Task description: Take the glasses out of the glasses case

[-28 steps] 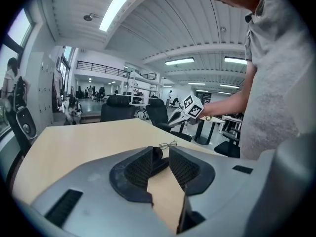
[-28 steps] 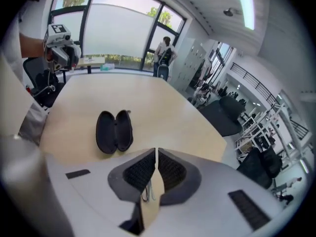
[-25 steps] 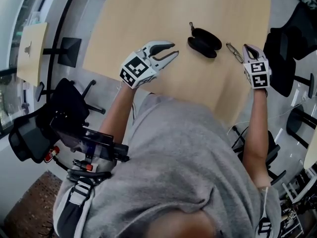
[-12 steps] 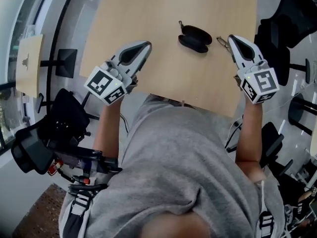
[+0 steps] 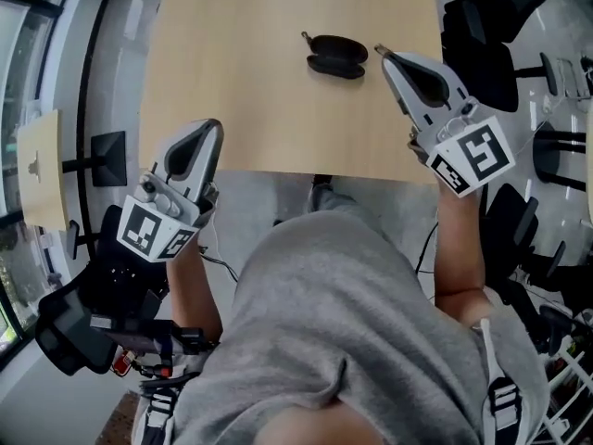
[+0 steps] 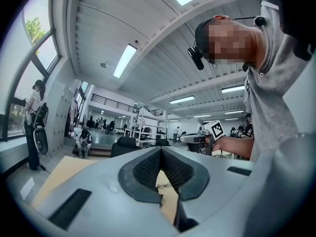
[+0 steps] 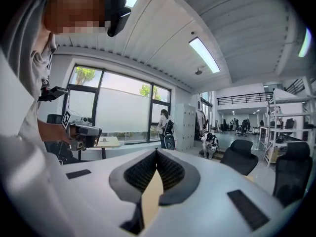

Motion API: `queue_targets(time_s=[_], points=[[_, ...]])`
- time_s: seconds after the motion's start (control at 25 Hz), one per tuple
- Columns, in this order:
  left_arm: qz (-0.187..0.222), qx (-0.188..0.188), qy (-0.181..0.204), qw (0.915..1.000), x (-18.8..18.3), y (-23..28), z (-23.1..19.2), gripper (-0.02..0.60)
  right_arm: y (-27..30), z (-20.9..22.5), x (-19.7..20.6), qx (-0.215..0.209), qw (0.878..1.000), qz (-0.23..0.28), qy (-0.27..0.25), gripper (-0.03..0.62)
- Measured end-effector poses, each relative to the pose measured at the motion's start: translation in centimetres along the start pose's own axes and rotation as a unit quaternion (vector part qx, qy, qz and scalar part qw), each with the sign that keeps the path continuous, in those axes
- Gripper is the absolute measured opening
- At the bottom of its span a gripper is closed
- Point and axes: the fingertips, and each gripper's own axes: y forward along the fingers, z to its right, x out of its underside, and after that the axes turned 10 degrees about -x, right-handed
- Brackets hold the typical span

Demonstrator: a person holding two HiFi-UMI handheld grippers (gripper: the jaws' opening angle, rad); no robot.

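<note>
Head view, open glasses case point(image 5: 336, 56) on the desk's point(image 5: 259, 91) far side, glasses point(image 5: 379, 50) just right of it, left gripper point(image 5: 206, 128) and right gripper point(image 5: 389, 59) above the near side, left gripper view, fingers point(image 6: 147, 169) clenched empty, right gripper view, fingers clenched empty.

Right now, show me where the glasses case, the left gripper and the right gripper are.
glasses case point(image 5: 341, 46): head view, on its dark far half.
left gripper point(image 5: 213, 126): head view, at its closed tips, nothing held.
right gripper point(image 5: 386, 57): head view, at its closed tips, nothing held.
</note>
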Motion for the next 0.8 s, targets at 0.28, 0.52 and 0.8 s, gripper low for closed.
queue_targets(time_s=[0.28,0.52,0.8], points=[[0.008,0.016,0.015,0.9997,-1.4,-11.1,2.1,0.005,-2.0,-11.0,-2.9,0.022,1.0,0.019,-0.005,0.008],[0.017,0.024,0.044,0.9986,-2.6,-19.8,4.6,0.005,-3.6,-20.1,-3.7,0.028,0.999,0.018,-0.011,0.008],[0.027,0.051,0.049,0.9972,-3.4,-25.8,8.0,0.005,-6.1,-28.6,-5.3,0.031,0.999,0.022,-0.014,0.008]])
